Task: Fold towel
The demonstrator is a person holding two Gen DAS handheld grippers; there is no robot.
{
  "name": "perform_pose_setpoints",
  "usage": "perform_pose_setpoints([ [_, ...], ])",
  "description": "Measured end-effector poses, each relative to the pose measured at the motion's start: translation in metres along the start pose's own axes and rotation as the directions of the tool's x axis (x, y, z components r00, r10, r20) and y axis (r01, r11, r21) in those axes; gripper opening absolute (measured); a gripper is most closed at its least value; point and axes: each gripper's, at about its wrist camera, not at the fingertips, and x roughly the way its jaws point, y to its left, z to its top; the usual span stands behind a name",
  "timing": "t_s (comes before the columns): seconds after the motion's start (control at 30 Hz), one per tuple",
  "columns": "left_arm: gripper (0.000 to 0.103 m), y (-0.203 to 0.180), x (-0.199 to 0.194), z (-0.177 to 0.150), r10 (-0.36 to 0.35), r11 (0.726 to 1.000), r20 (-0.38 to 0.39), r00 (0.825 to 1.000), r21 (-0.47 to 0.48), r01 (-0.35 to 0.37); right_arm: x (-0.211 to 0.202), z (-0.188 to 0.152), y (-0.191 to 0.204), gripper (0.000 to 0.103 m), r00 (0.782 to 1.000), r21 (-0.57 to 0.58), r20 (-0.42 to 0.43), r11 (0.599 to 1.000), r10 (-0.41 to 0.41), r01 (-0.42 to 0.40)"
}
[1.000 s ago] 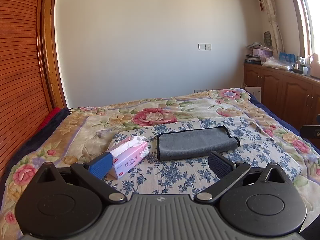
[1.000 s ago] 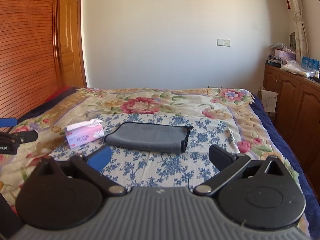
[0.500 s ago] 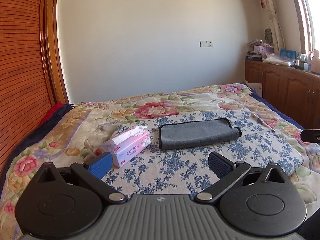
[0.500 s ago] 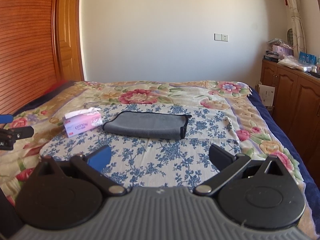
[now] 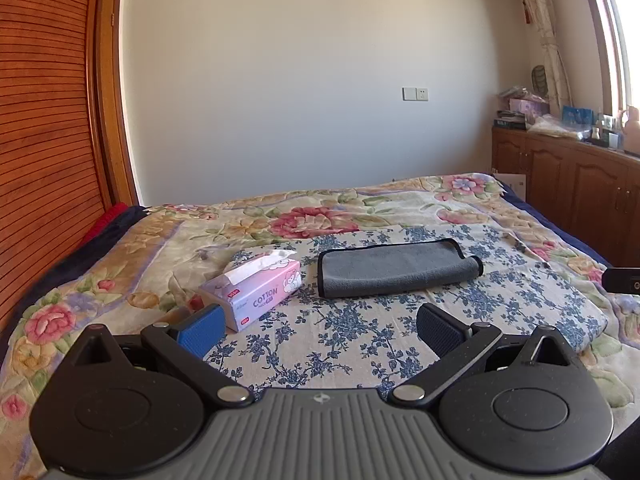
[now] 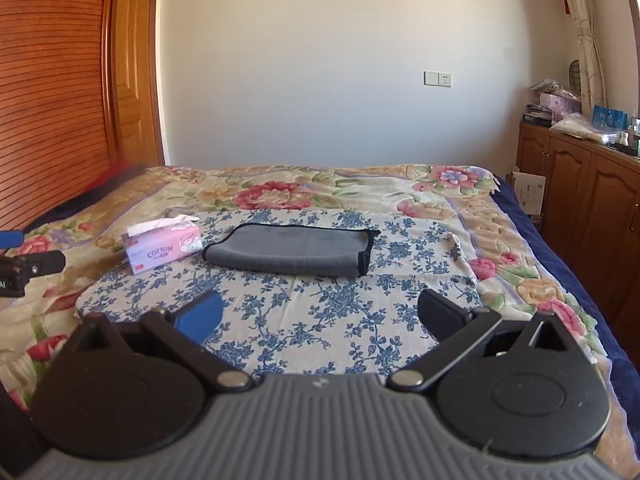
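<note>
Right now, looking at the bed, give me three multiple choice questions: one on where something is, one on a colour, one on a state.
1. Where does the tissue box lie relative to the towel?
A. On top of it
B. To its left, apart from it
C. To its right, touching it

2. What colour is the towel?
A. Grey with a dark edge
B. Bright red
C. White with green stripes

3. How do the left tool and right tool stand?
A. Both shut on the towel
B. Left shut on the tissue box, right open
C. Both open and holding nothing

Answers:
1. B: in both views a strip of the blue flowered cloth shows between box and towel.
2. A: the folded towel is grey with black trim.
3. C: each tool's fingers are spread wide, well short of the towel.
</note>
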Motion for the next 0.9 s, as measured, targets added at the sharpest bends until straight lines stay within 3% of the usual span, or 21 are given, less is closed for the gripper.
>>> perform_pose_setpoints([
  [0.4, 0.103, 0.005, -0.003, -0.001, 0.012, 0.999, 0.07, 0.997, -0.038, -0.009, -0.005, -0.003, 0.0, 0.103, 0.996, 0.008, 0.084, 1.0, -0.03, 0.03],
  [0.9, 0.103, 0.0, -0.012, -0.003, 0.014, 1.0, 0.122, 0.992, -0.009, -0.013, -0.009, -0.006, -0.001, 0.103, 0.986, 0.011, 0.152, 0.998, -0.063, 0.062],
])
